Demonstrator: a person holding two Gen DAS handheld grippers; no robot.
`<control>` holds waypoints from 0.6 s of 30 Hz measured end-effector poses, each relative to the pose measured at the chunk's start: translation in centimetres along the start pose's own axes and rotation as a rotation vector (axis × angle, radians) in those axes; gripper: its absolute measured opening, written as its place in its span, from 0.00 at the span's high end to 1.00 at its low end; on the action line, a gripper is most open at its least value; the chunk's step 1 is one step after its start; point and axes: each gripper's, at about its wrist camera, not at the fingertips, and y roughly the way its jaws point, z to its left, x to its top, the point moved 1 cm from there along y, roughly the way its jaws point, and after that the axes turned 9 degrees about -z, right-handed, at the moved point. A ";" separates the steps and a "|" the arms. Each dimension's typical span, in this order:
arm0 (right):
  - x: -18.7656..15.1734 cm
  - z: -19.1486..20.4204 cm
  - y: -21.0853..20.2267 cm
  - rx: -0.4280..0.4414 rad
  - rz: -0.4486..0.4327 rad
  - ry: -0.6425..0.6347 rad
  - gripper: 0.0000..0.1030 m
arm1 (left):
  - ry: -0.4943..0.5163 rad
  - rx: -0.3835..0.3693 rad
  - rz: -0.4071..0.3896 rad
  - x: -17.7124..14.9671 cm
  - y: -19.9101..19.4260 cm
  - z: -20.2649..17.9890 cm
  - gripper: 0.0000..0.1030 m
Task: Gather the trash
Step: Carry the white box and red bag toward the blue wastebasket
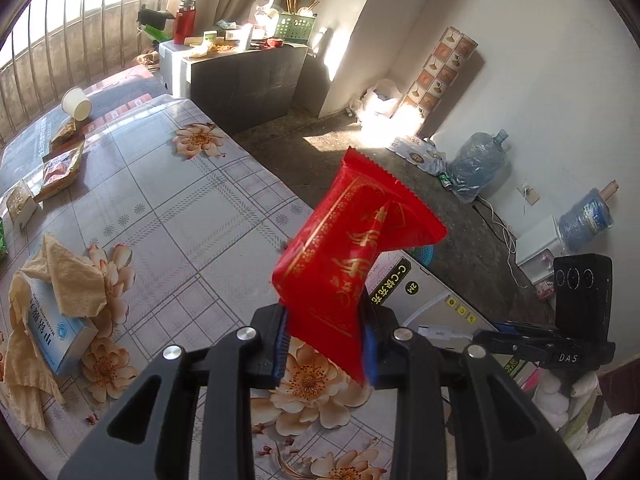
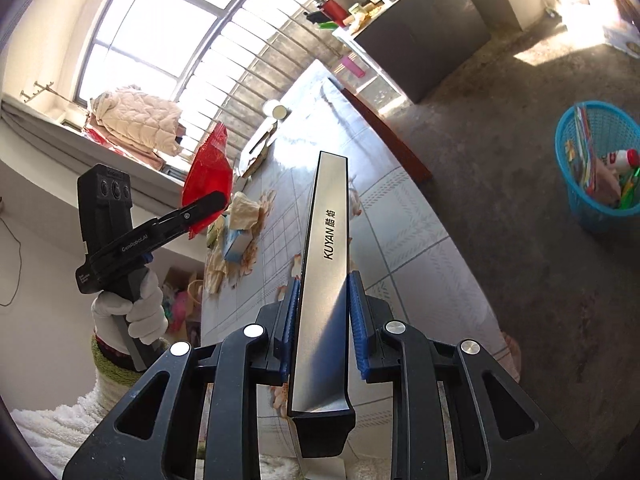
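My left gripper [image 1: 325, 344] is shut on a red snack wrapper [image 1: 352, 248] with gold print, held up above the floral table [image 1: 168, 200]. It also shows in the right wrist view [image 2: 210, 200], with the wrapper [image 2: 210, 172] sticking up from it. My right gripper [image 2: 325, 312] is shut on a long flat box [image 2: 326, 272] marked KUYAN, held on edge over the table [image 2: 400, 216]; the same box [image 1: 424, 300] shows in the left wrist view. A blue trash basket [image 2: 600, 208] with trash in it stands on the floor at right.
On the table lie crumpled tissue [image 1: 68, 276], a blue-white medicine box [image 1: 60, 332], snack packets [image 1: 60, 168] and a tipped paper cup [image 1: 76, 104]. A dark cabinet [image 1: 244, 84] with clutter stands beyond. Water jugs [image 1: 476, 164] lie by the wall.
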 end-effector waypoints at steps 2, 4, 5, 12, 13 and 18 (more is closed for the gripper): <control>0.1 -1.1 -2.2 -0.018 -0.051 0.028 0.78 | 0.026 -0.041 0.009 0.2 0.9 -2.4 0.73; 0.2 -2.4 -4.8 -0.054 -0.115 0.052 0.78 | 0.051 -0.083 0.021 0.5 2.1 -5.0 0.73; 0.2 -3.1 -6.2 -0.080 -0.150 0.064 0.78 | 0.063 -0.105 0.031 0.7 2.9 -6.4 0.73; 0.7 -9.4 -13.3 -0.294 -0.341 0.182 0.78 | 0.047 -0.283 0.228 2.2 12.6 -15.6 0.73; 0.9 -10.3 -13.7 -0.332 -0.356 0.194 0.78 | 0.037 -0.301 0.261 2.4 14.4 -16.9 0.73; 2.8 -15.9 -13.6 -0.432 -0.381 0.285 0.78 | 0.010 -0.324 0.398 3.0 23.4 -22.4 0.72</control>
